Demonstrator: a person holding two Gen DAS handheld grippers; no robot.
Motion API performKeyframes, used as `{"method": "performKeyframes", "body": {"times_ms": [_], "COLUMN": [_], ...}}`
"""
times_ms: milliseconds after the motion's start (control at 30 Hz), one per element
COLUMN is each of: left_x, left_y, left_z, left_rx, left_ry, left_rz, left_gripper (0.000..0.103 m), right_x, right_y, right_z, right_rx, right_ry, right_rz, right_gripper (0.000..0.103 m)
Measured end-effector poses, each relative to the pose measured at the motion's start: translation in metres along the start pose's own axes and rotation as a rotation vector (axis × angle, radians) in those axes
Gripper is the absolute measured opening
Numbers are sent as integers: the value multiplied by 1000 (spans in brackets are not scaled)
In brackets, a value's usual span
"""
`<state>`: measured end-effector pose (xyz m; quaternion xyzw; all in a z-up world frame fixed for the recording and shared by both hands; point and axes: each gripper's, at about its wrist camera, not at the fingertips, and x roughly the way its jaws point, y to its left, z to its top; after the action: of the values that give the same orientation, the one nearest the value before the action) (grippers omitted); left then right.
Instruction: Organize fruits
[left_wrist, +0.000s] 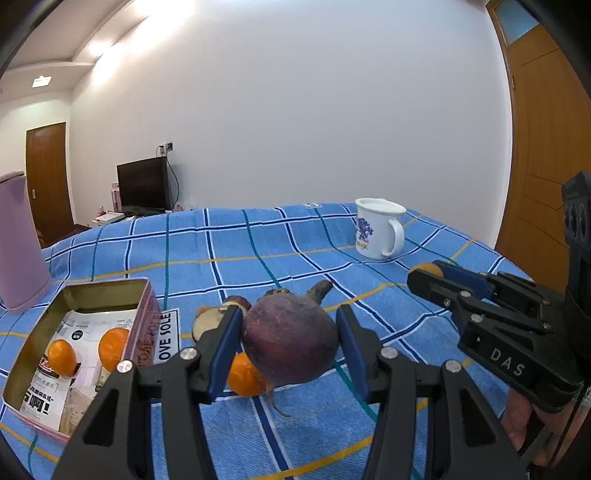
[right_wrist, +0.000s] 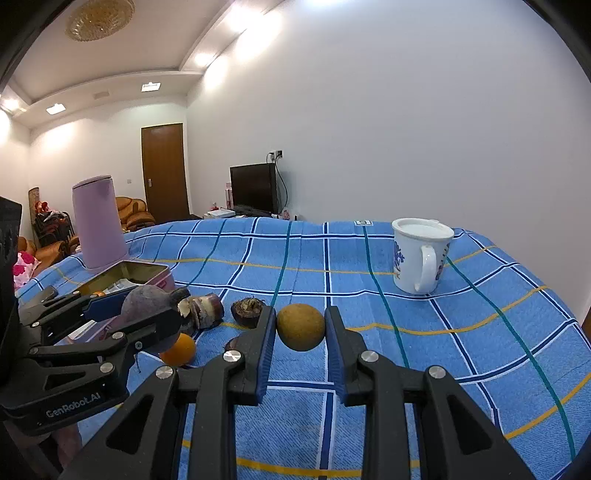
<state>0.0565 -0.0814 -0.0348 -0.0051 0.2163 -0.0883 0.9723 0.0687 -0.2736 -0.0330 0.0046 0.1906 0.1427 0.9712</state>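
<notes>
My left gripper (left_wrist: 290, 325) is shut on a big purple round root (left_wrist: 291, 338) and holds it just above the blue checked cloth; it also shows in the right wrist view (right_wrist: 147, 301). An orange (left_wrist: 243, 374) lies under it on the cloth. My right gripper (right_wrist: 300, 325) is shut on a small brown round fruit (right_wrist: 301, 326), held above the cloth. An open pink tin (left_wrist: 146, 314) at the left holds two oranges (left_wrist: 61, 356) on printed packets. A cut brown piece (right_wrist: 207, 310) and a dark husk (right_wrist: 247, 312) lie on the cloth.
A white mug (right_wrist: 419, 254) stands at the back right. A tall lilac container (right_wrist: 98, 223) stands behind the tin. A white wall, a TV and brown doors are beyond the cloth-covered surface (right_wrist: 443, 350).
</notes>
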Motion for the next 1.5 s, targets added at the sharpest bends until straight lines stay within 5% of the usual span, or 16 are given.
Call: {"method": "performKeyframes", "body": {"times_ms": [1000,1500], "left_x": [-22,-20], "left_y": [-4,2], "left_z": [-1,0], "left_rx": [24,24], "left_ry": [-114,-107], "left_rz": [44,62], "left_gripper": [54,54], "right_x": [-16,-19], "right_y": [2,3], "right_z": [0,0], "right_rx": [-17,-15], "right_ry": [-92,-103], "right_rz": [19,27], "right_gripper": [28,28]}}
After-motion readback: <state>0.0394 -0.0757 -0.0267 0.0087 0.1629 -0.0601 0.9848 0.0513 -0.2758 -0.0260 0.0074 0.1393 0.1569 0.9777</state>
